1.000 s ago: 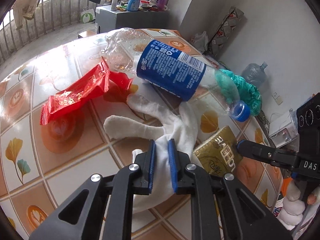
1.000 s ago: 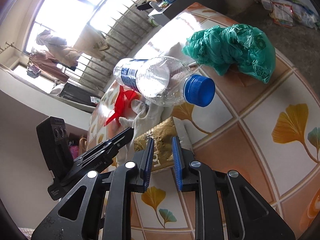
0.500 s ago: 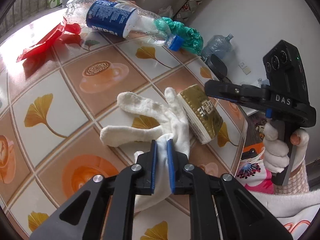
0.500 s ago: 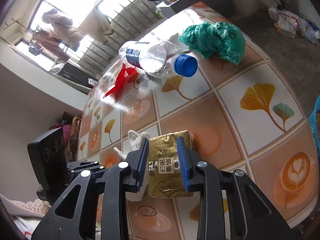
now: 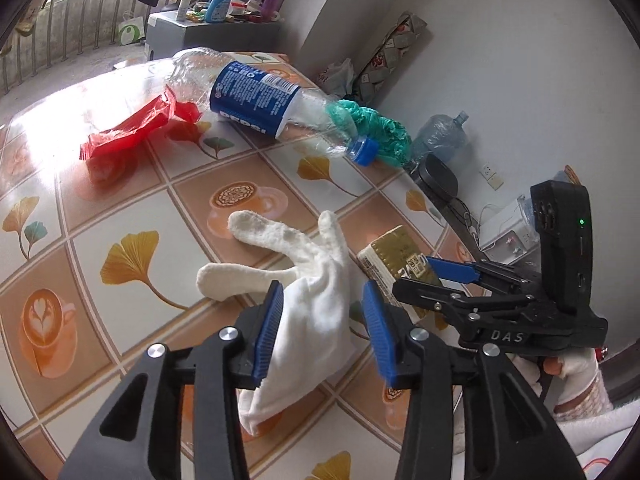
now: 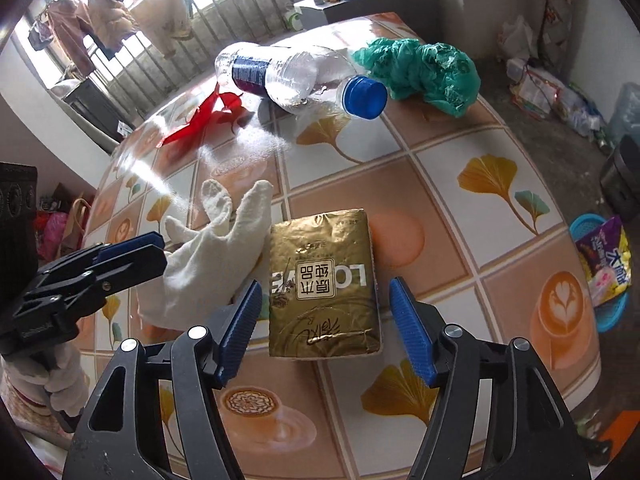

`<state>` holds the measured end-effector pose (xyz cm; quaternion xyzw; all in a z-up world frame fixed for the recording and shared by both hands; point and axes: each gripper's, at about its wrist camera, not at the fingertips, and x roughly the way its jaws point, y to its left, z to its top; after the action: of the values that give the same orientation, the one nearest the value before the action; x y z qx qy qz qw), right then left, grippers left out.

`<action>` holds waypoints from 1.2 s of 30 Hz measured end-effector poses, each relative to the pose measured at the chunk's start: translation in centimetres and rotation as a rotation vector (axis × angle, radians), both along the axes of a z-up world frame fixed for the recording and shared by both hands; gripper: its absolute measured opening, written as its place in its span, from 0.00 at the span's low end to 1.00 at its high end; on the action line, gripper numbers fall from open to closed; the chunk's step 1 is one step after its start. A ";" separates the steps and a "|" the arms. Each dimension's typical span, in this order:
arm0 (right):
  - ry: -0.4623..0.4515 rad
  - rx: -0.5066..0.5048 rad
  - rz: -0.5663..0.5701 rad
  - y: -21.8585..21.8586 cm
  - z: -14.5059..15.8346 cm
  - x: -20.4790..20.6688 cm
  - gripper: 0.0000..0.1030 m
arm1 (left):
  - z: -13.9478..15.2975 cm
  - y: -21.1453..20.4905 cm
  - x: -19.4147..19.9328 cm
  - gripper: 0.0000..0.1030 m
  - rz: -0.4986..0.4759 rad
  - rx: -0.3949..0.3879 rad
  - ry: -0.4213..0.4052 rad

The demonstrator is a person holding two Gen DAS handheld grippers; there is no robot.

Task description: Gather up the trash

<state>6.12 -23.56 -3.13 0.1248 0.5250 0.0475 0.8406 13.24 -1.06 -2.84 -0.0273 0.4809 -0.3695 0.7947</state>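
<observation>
Between the opening right tongs [image 6: 325,326], gold packet [image 6: 324,284].

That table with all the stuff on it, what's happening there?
A person is clearing trash off the patterned table with two hand-held grippers. The left gripper is opening around a white glove; the right gripper is opening around a gold tissue pack. Both things lie on the table. A plastic bottle, a red wrapper and a green bag wait farther back.
</observation>
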 end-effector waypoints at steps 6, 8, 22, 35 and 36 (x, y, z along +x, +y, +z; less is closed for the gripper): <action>-0.001 -0.009 -0.004 -1.5 0.4 -1.1 0.49 | -0.2 -1.8 -1.5 0.41 -0.080 0.107 -0.104; 0.000 -0.008 -0.016 -2.0 0.4 -1.3 0.49 | -0.8 -2.3 -1.4 0.41 -0.082 0.139 -0.110; -0.020 0.014 -0.063 -2.9 0.5 -2.1 0.47 | -2.3 -3.3 -1.0 0.22 -0.083 0.260 -0.161; -0.071 0.073 -0.098 -4.0 1.5 -3.0 0.47 | 0.2 -3.4 -0.6 0.15 -0.061 0.207 -0.196; -0.076 0.078 -0.102 -4.1 1.7 -3.0 0.47 | 0.4 -3.5 -0.6 0.15 -0.060 0.202 -0.202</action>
<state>3.12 -27.62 -1.46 0.1821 0.4833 0.0299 0.8558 12.67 -4.54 -2.42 0.1045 0.4335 -0.3438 0.8264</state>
